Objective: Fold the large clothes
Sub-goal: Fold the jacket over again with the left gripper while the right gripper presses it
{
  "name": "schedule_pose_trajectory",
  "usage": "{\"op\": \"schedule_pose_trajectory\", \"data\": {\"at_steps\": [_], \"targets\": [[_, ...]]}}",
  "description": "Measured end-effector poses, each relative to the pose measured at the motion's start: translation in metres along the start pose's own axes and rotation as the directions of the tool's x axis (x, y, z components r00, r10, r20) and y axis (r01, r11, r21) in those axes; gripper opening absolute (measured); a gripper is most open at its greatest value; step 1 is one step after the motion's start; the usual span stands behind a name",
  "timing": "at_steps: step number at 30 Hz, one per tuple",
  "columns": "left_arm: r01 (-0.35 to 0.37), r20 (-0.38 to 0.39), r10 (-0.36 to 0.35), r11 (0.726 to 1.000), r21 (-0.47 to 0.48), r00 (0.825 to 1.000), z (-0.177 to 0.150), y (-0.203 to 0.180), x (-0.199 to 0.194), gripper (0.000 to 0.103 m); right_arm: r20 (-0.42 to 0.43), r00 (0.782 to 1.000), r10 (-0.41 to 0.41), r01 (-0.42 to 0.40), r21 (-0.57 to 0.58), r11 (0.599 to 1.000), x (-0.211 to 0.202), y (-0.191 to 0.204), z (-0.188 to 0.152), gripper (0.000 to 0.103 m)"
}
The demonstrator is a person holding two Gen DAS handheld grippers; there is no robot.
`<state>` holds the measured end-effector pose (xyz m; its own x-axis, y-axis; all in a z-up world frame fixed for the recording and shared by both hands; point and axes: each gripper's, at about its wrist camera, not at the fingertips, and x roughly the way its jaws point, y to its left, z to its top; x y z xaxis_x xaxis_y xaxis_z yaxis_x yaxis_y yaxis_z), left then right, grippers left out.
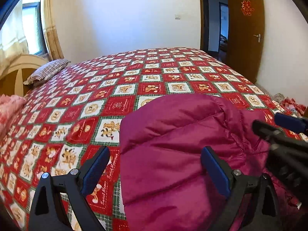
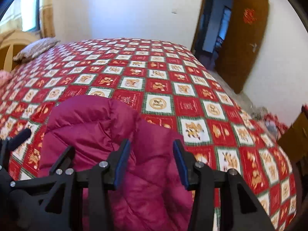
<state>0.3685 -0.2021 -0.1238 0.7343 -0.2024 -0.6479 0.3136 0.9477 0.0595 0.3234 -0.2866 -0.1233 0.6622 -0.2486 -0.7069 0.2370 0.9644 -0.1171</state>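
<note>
A magenta puffer jacket (image 1: 179,150) lies bunched on the near part of a bed; it also shows in the right wrist view (image 2: 100,130). My left gripper (image 1: 156,163) is open, its blue-padded fingers spread over the jacket's left edge, holding nothing. My right gripper (image 2: 152,159) is open above the jacket's right part, holding nothing. The right gripper's fingers (image 1: 269,130) show at the right of the left wrist view. The left gripper's fingers (image 2: 63,157) show at the left of the right wrist view.
The bed is covered by a red and white checked bedspread (image 1: 134,80). A striped pillow (image 1: 48,71) and wooden headboard (image 1: 17,69) are at the far left. A pink cloth (image 1: 9,105) lies at the left edge. An open brown door (image 1: 246,32) stands at the back right.
</note>
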Motion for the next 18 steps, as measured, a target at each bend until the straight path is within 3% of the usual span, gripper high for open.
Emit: {"op": "schedule_pose_trajectory", "data": {"at_steps": [2, 5, 10, 18], "targets": [[-0.050, -0.024, 0.052, 0.997, 0.060, 0.998, -0.001, -0.007, 0.009, 0.096, -0.054, 0.998, 0.036, -0.033, 0.062, 0.998, 0.023, -0.012, -0.009, 0.048], [0.015, -0.040, -0.014, 1.000, 0.012, 0.999, -0.006, -0.002, 0.017, 0.096, -0.095, 0.992, 0.088, -0.077, 0.116, 0.990, 0.047, -0.027, -0.036, 0.048], [0.065, -0.088, -0.070, 0.997, -0.049, 0.994, -0.017, -0.008, 0.038, 0.097, -0.045, 0.986, 0.160, -0.144, 0.243, 0.959, 0.054, -0.051, -0.061, 0.048], [0.122, -0.135, -0.140, 0.983, -0.134, 0.981, -0.031, -0.005, 0.066, 0.102, -0.022, 0.992, 0.124, -0.117, 0.218, 0.969, 0.062, -0.042, -0.067, 0.049]]}}
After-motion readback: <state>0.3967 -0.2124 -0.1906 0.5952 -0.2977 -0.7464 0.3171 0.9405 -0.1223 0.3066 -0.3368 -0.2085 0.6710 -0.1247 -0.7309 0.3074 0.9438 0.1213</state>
